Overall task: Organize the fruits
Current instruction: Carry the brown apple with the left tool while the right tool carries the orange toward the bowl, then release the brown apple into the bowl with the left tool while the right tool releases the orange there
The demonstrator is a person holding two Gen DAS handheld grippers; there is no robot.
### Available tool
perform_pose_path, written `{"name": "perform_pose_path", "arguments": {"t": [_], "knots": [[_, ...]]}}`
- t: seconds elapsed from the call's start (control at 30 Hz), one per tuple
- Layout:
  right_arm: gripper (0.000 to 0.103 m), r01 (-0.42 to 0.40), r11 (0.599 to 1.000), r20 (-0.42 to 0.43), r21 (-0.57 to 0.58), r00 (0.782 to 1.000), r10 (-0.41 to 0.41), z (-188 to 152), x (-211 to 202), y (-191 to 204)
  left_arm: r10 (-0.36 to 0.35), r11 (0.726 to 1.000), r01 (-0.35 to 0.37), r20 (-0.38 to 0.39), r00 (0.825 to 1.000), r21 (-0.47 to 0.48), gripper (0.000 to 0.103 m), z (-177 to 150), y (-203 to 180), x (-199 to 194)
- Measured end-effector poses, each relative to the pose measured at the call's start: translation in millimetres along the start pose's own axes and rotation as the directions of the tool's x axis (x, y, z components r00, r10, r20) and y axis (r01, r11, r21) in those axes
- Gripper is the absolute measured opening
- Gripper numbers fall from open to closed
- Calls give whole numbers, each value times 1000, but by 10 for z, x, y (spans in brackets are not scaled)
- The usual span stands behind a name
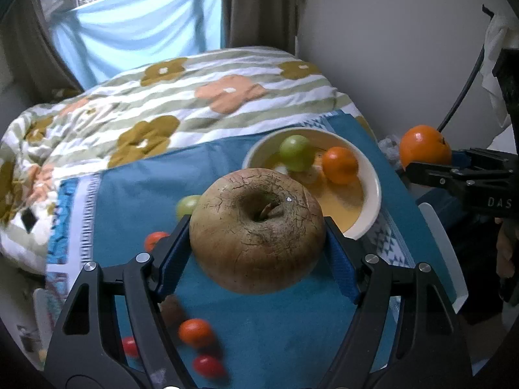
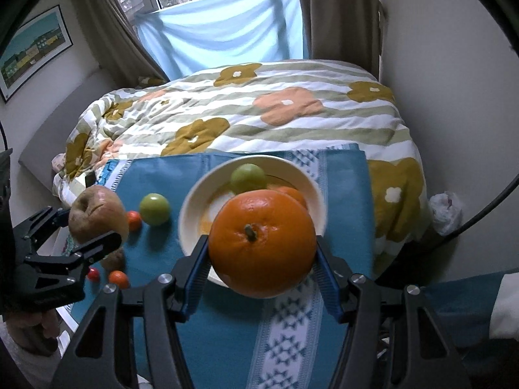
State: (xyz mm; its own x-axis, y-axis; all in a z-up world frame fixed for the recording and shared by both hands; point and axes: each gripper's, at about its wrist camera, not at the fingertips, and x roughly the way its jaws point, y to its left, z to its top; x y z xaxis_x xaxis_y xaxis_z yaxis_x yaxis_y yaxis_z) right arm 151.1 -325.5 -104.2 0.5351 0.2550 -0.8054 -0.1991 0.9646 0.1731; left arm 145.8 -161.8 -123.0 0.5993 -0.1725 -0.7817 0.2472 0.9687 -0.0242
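My left gripper [image 1: 258, 243] is shut on a big brown cracked apple [image 1: 258, 230] and holds it above the blue cloth [image 1: 275, 330]. My right gripper [image 2: 261, 253] is shut on a large orange [image 2: 262, 243], held over the near rim of the cream bowl [image 2: 191, 207]. The bowl [image 1: 373, 191] holds a green fruit [image 1: 295, 152] and a small orange [image 1: 340, 165]. Loose on the cloth lie a green fruit [image 2: 154, 209], small oranges [image 1: 195, 332] and red tomatoes [image 1: 208, 365]. The left gripper with the apple [image 2: 97, 214] shows in the right wrist view, and the held orange [image 1: 423, 146] in the left.
The cloth [image 2: 227, 340] lies at the foot of a bed with a flowered striped duvet [image 2: 259, 113]. A wall stands to the right. A window with a light blue sheet [image 2: 223, 35] is behind the bed. A black cable [image 1: 460, 97] hangs at the right.
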Motion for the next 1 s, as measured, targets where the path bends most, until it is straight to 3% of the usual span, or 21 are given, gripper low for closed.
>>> {"name": "perform_pose_path", "arguments": {"t": [0.27,0.53,0.7,0.73,0.77,1.0], "knots": [[56,0,1000,-34,11,999,0,-39,240,-331,-32,999,33,-54,998,31,81,109,-375,601],[56,-19,999,-55,39,998,21,-78,412,-548,-19,995,30,-119,993,98,81,137,-615,1078],[56,-25,999,-58,48,998,28,-98,435,-604,-25,991,40,-110,994,129,86,107,-659,1074],[56,-26,998,-58,50,998,29,-96,439,-613,-24,991,36,-96,995,129,98,124,-658,1039],[56,-27,998,-58,53,998,30,-91,445,-627,-21,991,32,-81,996,127,103,141,-654,996],[56,-31,998,-50,55,998,34,-66,397,-609,-18,995,22,-43,999,93,103,199,-526,743]]}}
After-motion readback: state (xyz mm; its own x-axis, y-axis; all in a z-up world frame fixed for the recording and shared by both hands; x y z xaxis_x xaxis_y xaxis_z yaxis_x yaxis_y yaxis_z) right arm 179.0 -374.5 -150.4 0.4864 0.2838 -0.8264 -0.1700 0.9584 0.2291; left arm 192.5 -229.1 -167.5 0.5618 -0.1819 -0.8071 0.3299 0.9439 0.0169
